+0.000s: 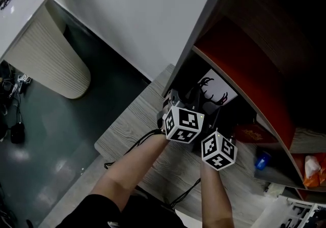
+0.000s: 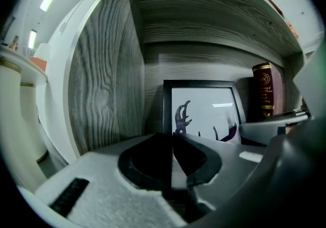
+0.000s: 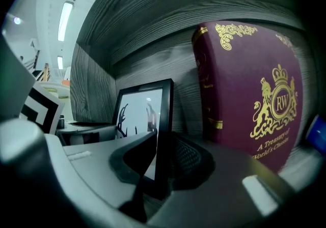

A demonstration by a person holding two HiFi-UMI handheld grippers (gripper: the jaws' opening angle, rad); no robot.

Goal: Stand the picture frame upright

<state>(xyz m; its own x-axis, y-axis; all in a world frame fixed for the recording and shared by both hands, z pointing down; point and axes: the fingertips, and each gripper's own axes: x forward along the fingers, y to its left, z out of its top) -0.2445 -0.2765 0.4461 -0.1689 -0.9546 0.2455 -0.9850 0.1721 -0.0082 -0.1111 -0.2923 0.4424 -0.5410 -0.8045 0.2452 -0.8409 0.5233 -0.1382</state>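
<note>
Fingers (image 2: pixel 102 176) on picture frame (image 2: pixel 204 112) in shelf (image 2: pixel 102 84)

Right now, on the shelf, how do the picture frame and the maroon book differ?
The picture frame is black round a white antler print; the maroon book carries gold lettering. The left gripper and right gripper clamp the frame's side edges; the book is untouched. Both stand upright in one shelf compartment.

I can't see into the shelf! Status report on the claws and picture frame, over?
Both shut: left claw on picture frame left edge, right claw on its right edge. Frame looks upright. Maroon book close on its right.
</note>
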